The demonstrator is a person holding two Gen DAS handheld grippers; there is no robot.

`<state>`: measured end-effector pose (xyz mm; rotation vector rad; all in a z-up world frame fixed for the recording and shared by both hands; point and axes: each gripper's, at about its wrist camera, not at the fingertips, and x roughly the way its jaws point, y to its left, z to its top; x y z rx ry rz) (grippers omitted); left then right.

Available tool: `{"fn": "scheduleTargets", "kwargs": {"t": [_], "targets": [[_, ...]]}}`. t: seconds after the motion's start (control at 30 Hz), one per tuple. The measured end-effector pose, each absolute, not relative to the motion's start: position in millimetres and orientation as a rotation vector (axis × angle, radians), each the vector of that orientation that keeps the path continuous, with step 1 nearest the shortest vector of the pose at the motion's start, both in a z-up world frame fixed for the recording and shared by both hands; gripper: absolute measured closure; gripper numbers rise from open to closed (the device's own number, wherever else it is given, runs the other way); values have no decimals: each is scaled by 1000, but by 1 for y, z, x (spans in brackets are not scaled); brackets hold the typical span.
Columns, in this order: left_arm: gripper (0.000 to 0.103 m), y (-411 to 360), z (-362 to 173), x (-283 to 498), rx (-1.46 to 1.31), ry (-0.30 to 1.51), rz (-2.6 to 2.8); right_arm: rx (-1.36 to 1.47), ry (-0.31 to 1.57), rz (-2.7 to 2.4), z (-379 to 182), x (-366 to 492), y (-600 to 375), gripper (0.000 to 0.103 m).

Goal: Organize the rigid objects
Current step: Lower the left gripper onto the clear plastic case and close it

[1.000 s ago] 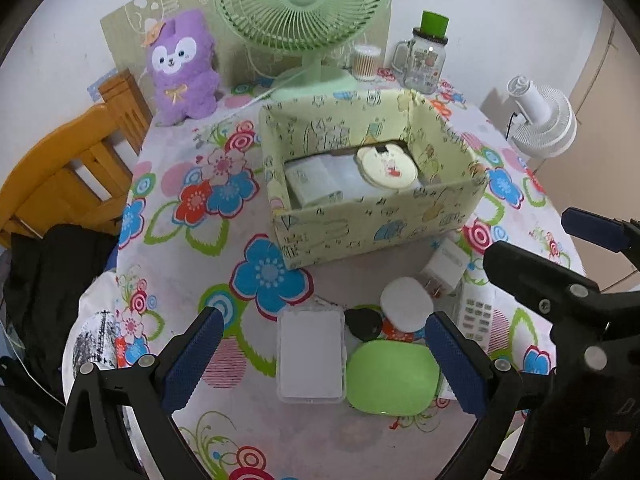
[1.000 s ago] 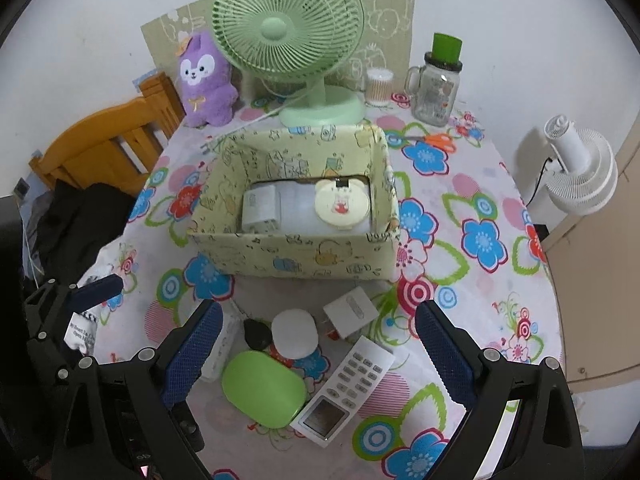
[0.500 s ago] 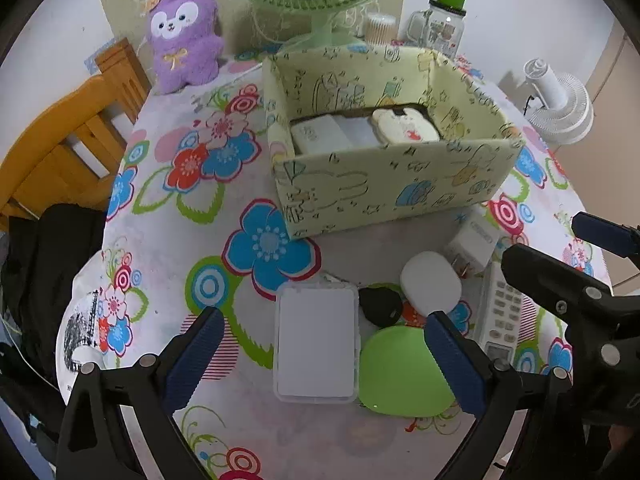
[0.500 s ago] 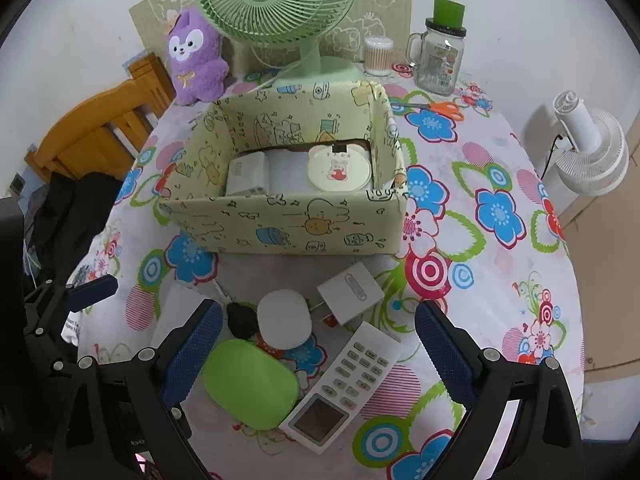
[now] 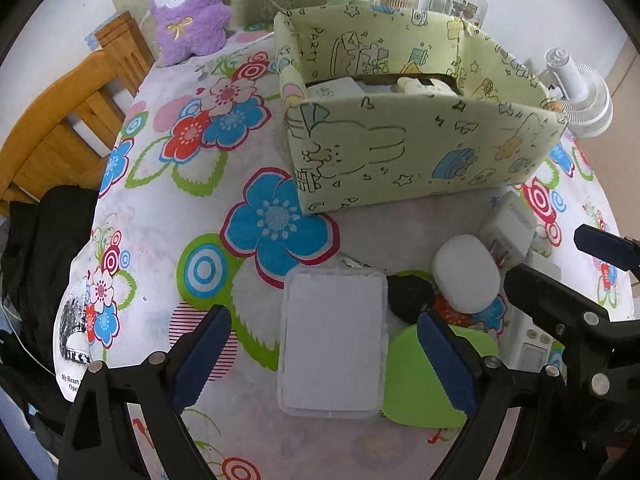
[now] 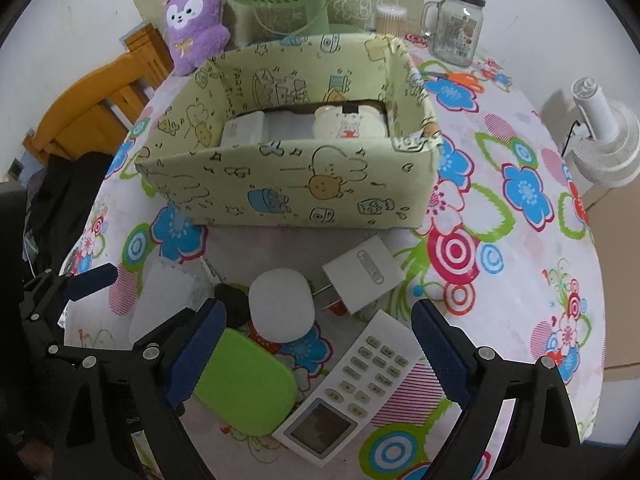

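Left gripper point(image 5: 322, 354): fingers wide apart, empty, straddling the clear plastic case point(image 5: 333, 342) on the desk point(image 5: 160, 216). Right gripper point(image 6: 318, 346): fingers spread, empty, over the remote control point(image 6: 352, 388) and green case point(image 6: 244, 380). Approach step, I judge. Next: lower, close on one item, lift into the patterned box point(image 6: 296, 184).

"PARTY" stands on the box's point(image 5: 420, 152) inner wall (tablecloth edge point(image 5: 74, 376) reads "My Heart").
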<state>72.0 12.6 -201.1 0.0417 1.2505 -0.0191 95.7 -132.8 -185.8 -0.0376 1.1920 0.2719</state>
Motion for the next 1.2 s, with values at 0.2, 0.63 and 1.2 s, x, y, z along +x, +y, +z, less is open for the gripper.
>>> {"fn": "scheduleTargets", "kwargs": {"t": [0.2,0.63,1.2], "targets": [[13,16,-209,72,34,1260,-5,-49,1209,285,-196,98,-127,8],[42,20,-225,74,-11,1304,26,-61,1253,287,-212,103,-119,14],[42,29,-226,78,23,1308,46,-158,1260,296,-219,115,-95,24]]}}
